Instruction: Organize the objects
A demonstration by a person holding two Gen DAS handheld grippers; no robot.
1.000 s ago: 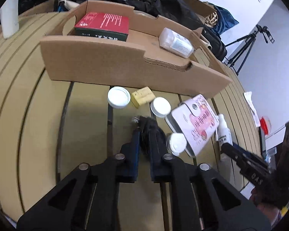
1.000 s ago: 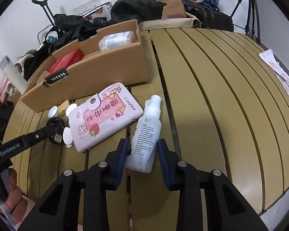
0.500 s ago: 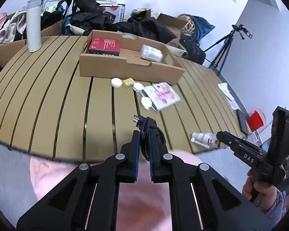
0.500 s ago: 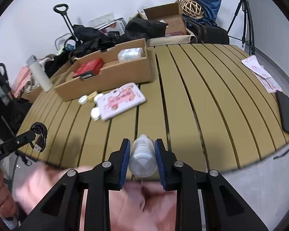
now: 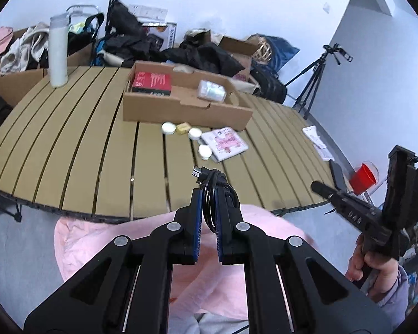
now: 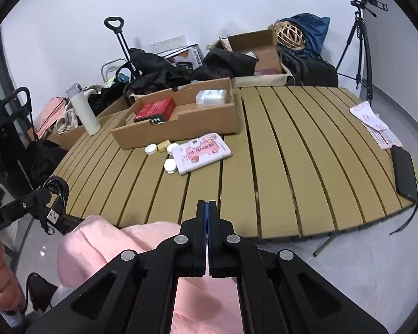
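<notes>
With the left gripper point(image 5: 207, 203) pinching the coiled USB cable point(image 5: 216, 186) above the desk point(image 5: 83, 139) edge and the right gripper point(image 6: 208, 208) closed empty, carry the coil level over the cardboard box point(image 5: 186, 111) before releasing, lest it unravel.

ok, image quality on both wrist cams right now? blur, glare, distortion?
Left wrist view: sharp, no motion blur; strong fisheye bends the table slats; the coiled cable in the left gripper is crisp.
Right wrist view: also sharp; even, soft light; the white wall is bright but not blown out; the right gripper is in focus; dark vignette at the corners.
</notes>
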